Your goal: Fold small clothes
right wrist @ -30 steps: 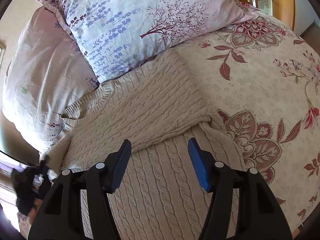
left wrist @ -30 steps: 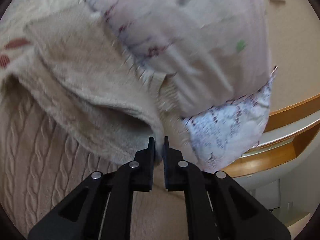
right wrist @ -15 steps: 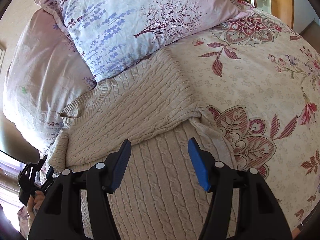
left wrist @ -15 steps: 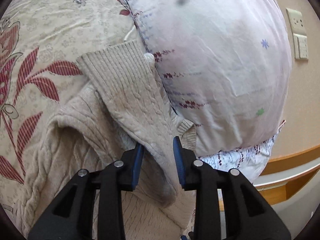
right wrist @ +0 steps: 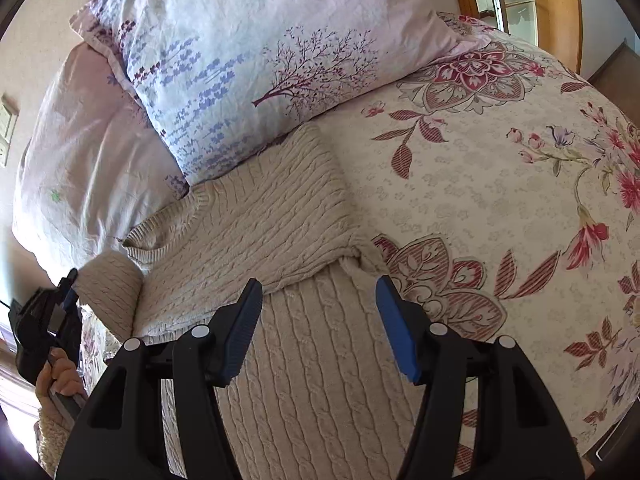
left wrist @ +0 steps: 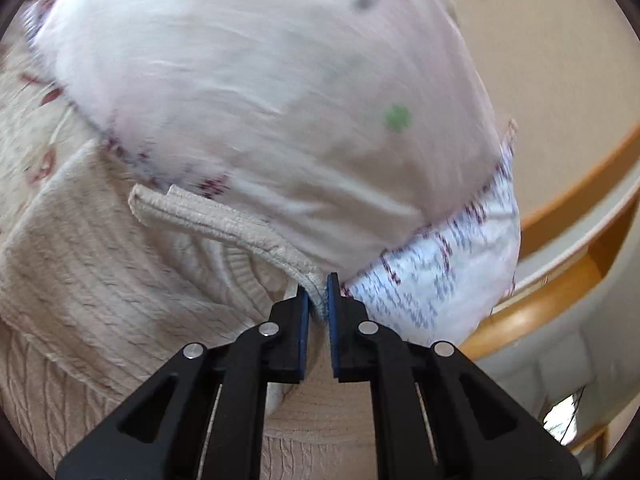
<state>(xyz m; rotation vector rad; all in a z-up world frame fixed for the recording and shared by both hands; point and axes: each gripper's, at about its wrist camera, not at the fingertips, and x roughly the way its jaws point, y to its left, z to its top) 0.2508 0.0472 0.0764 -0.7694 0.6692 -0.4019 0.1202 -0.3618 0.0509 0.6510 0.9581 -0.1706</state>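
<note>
While no writing shows, left gripper (left wrist: 319,294) jaws pinch sweater (left wrist: 224,220); right gripper (right wrist: 318,322) jaws wide.

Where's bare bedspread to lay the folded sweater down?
Free: the floral bedspread beside the sweater, on the side away from the left gripper, below the lavender-print pillow. Crowded: the pillows press against the sweater's collar edge.
</note>
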